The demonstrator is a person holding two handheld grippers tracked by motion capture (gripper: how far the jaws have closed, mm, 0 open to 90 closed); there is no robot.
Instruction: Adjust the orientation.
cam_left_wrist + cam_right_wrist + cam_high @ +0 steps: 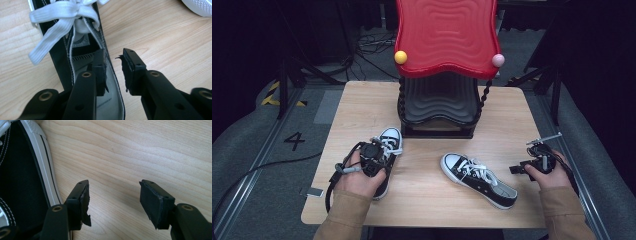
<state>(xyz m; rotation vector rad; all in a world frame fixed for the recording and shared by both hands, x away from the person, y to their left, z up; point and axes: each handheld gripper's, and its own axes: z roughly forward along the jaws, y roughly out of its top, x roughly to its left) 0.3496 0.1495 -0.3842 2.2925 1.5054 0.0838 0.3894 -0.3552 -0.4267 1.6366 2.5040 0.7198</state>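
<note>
The left shoe (387, 155), a black canvas sneaker with white laces and a white toe cap, lies on the near left part of the wooden table (427, 200), its toe pointing to the far side, toward the stand. The left gripper (373, 156) sits right over the heel end of this shoe, held by the left hand (359, 177). The high view gives only this general place, but the left gripper view shows the detail: one jaw stands inside the opening of the shoe (82, 50), over the pale insole, and the other jaw is outside, over the bare wood, so the side wall of the collar runs between them. A gap is visible between the pads, and the jaws are partly open; I cannot tell if a pad presses on the canvas. The right shoe (479, 180) lies near the middle right of the table, turned diagonally. The right gripper (518, 169) is just to the right of its heel, in the right hand (548, 172). The right gripper view shows its jaws wide apart over bare wood, holding nothing, with the white sole edge of that shoe (37, 162) close on the left side. At the far edge stands a black rack (439, 107) with a red wavy top (447, 35), visible in the high view.
</note>
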